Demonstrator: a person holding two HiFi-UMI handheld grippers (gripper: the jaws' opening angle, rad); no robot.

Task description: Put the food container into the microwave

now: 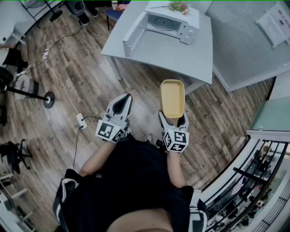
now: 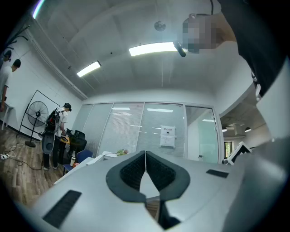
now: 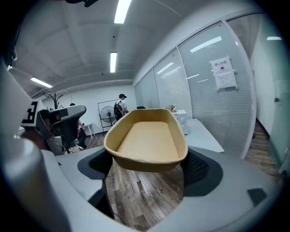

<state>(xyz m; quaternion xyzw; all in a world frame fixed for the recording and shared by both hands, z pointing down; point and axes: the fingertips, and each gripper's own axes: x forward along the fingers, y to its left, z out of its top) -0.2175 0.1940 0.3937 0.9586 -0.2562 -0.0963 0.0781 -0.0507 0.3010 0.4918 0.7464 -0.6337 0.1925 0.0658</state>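
Observation:
An empty yellow food container [image 1: 172,97] sticks out forward from my right gripper [image 1: 172,119], which is shut on its near end. In the right gripper view the container [image 3: 147,139] fills the middle, held level between the dark pads [image 3: 202,170]. The white microwave [image 1: 161,23] stands on a grey table [image 1: 181,54] well ahead, with its door [image 1: 131,37] swung open to the left. It shows small in the right gripper view, the microwave [image 3: 182,120] just beyond the container. My left gripper [image 1: 121,104] hangs beside the right one, shut and empty, tilted upward [image 2: 145,155].
A plate of greens [image 1: 178,6] lies on top of the microwave. On the wood floor to the left are a fan stand [image 1: 48,98] and a power strip [image 1: 81,120] with cables. Grey carpet [image 1: 244,45] lies to the right. A glass railing [image 1: 253,181] runs at the lower right.

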